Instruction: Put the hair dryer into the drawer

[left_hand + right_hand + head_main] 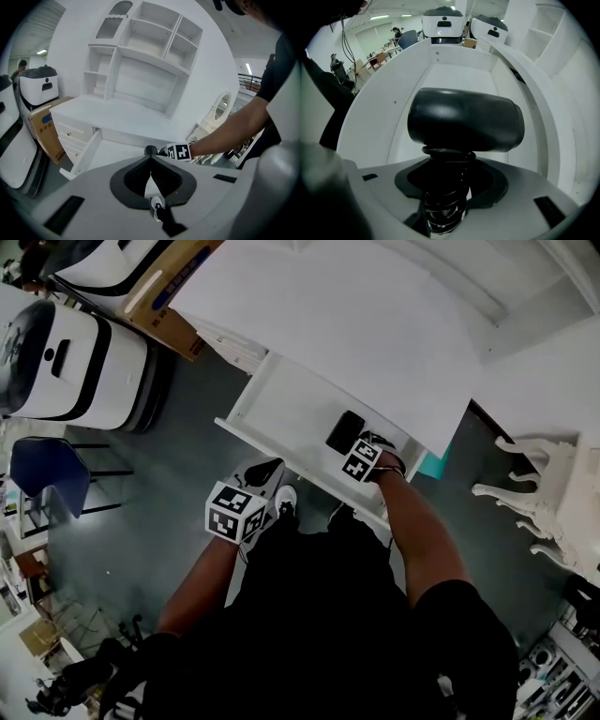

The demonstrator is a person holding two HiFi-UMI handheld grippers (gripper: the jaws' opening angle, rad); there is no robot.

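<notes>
The black hair dryer is down inside the open white drawer of the desk. My right gripper is shut on its handle, which is wrapped in coiled cord. In the right gripper view the dryer's barrel lies crosswise just beyond the gripper, above the drawer's floor and walls. My left gripper hangs in front of the drawer's front edge, shut and holding nothing. The left gripper view shows that gripper pointed at the drawer and the dryer.
The white desk top overhangs the drawer, with a shelf hutch on it. A cardboard box and a white machine stand to the left, near a blue chair. An ornate white chair is at the right.
</notes>
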